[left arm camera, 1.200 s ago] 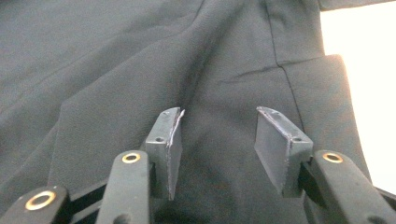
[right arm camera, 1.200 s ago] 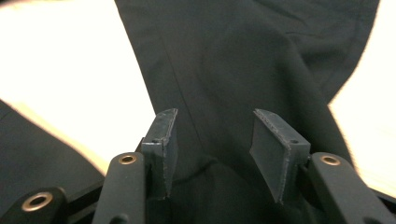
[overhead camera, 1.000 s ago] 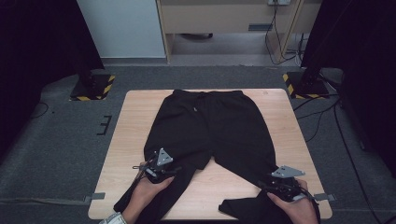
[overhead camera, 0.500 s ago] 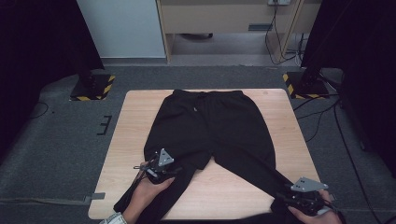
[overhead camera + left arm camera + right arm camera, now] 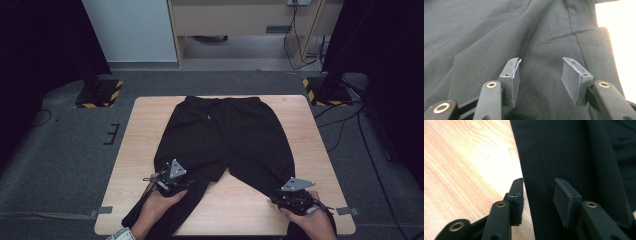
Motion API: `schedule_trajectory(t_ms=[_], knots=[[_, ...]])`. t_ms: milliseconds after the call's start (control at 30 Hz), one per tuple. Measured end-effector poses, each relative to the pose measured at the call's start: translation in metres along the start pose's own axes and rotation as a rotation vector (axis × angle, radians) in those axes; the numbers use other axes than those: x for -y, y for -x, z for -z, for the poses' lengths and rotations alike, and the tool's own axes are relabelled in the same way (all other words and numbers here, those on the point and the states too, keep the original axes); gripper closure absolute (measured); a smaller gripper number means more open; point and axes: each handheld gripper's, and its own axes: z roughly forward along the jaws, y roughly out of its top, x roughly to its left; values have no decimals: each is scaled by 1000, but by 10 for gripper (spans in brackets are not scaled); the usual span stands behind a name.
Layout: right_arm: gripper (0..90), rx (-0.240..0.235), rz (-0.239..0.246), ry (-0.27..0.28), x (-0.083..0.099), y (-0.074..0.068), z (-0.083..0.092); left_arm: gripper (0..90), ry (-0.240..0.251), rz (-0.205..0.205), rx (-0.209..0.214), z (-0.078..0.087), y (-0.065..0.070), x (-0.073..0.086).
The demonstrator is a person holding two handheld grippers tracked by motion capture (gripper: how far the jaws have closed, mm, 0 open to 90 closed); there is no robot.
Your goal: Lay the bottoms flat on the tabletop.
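Black trousers [image 5: 225, 135] lie flat on the wooden table [image 5: 142, 150], waistband at the far side, legs running toward the person and off the near edge. My left gripper [image 5: 170, 179] rests over the left leg. In the left gripper view its jaws [image 5: 541, 60] stand open above creased black cloth [image 5: 486, 32], gripping nothing. My right gripper [image 5: 294, 196] sits low on the right leg near the front edge. Its jaws [image 5: 539, 180] have just been closing. They straddle the leg's inner edge [image 5: 564, 150] with a gap left, one pad over bare wood [image 5: 461, 157].
Black stands with yellow-black striped bases stand on the floor beyond the far left corner [image 5: 97, 95] and the far right corner [image 5: 322, 90]. Cables [image 5: 350, 125] trail over the grey floor on the right. A cabinet [image 5: 240, 20] stands at the back.
My right gripper swung out toward the right front corner, then came back left onto the right leg. That leg's folded-in lower end now lies straight. The left gripper has kept still.
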Motion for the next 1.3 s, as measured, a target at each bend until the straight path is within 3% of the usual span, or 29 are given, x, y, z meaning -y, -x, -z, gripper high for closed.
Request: schedule_trajectory(t_ms=[33,100,133,167,200,300,400,433,467,533,600,633,667,700,733,767,833,867,933,1033,1167,1300], knots=[[654,6,-3,6,0,-1,-1,481,1,-1,0,0,0,0],[837,13,3,4,-3,-5,-2,481,0,-3,-1,0,1,0],[837,13,3,4,-3,-5,-2,481,-2,-4,-2,0,1,0],[896,17,14,-1,-5,-8,-4,481,-2,-3,-3,0,1,0],[896,17,14,-1,-5,-8,-4,481,-2,-3,-3,0,1,0],[897,-44,-14,48,-14,-19,-3,481,1,-3,-4,1,1,0],[894,-92,-16,61,-19,-26,-4,481,-3,-2,-3,0,0,0],[815,-133,-16,61,-22,-32,-6,481,0,-2,-3,0,0,0],[747,-132,-16,70,-24,-32,-5,481,0,-3,-3,1,1,0],[639,-114,-38,103,-27,-26,3,481,0,-3,-3,1,1,0],[619,-109,-53,119,-28,-21,9,481,0,-3,-3,1,0,0],[576,-74,-92,135,-29,-10,20,480,-3,-2,0,0,0,0],[576,-74,-92,135,-29,-10,20,479,-3,-2,0,0,0,0],[550,-28,-118,135,-29,3,28,479,-9,-7,-1,0,1,0],[550,-28,-118,135,-29,3,28,479,-9,-7,-1,0,1,0],[539,17,-141,130,-27,16,33,479,-8,-8,0,0,1,0],[562,77,-167,115,-22,27,35,479,-8,-7,0,0,1,0],[562,77,-167,115,-22,27,35,478,-8,-7,0,0,1,0],[634,137,-230,88,-10,43,36,478,-10,-6,0,0,1,0],[657,183,-262,51,2,53,33,477,-10,-6,2,-1,1,0],[688,220,-289,32,14,61,30,476,-11,-5,2,-1,1,0],[665,212,-305,22,19,62,25,474,-16,-4,3,-2,1,1]])
